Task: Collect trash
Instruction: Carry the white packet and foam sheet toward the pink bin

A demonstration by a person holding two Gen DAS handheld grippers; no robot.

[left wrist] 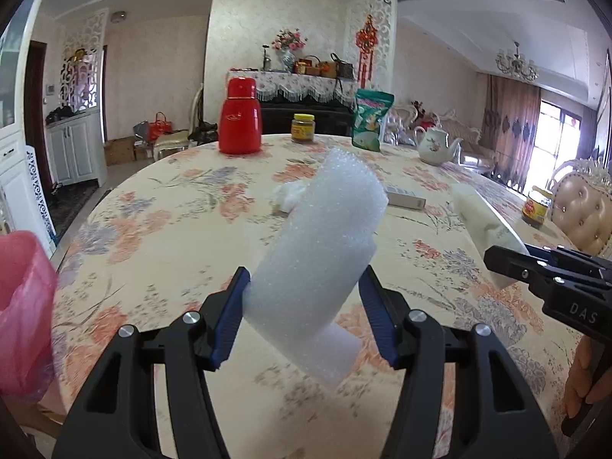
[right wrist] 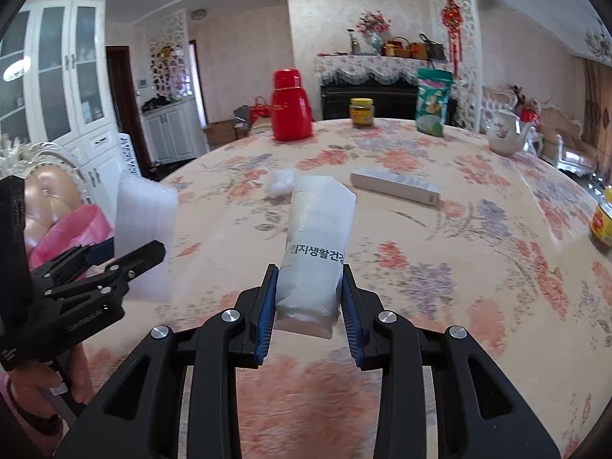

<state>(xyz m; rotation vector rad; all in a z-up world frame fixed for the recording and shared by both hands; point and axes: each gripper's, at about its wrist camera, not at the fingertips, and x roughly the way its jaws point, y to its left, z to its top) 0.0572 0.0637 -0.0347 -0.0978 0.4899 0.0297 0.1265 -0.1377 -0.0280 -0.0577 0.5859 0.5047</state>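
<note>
Floral cloth covers the round desk (left wrist: pixel 160 237), which stands in a bright living room with white cabinets, a draped piano and a sofa behind. At far left, just off the desk's edge, a pink-lined bin (left wrist: pixel 23 306) waits, probably the destination for the trash. The left hand-held gripper (left wrist: pixel 302 317) is clamped on a roll of white foam wrap (left wrist: pixel 325 237), lifted clear of the cloth and tilted; holding it by its lower part likely keeps the bulky roll steady. Behind it lie a crumpled white wad (left wrist: pixel 285 195) and a flat white box (left wrist: pixel 407 197), both probably trash not yet collected. To the right, the right hand-held gripper (right wrist: pixel 308 306) pinches a white printed packet (right wrist: pixel 317 248) between its blue pads, also off the cloth. A red thermos (left wrist: pixel 240 114), jars, green bag and teapot (left wrist: pixel 434 145) stand upright along the far rim.
</note>
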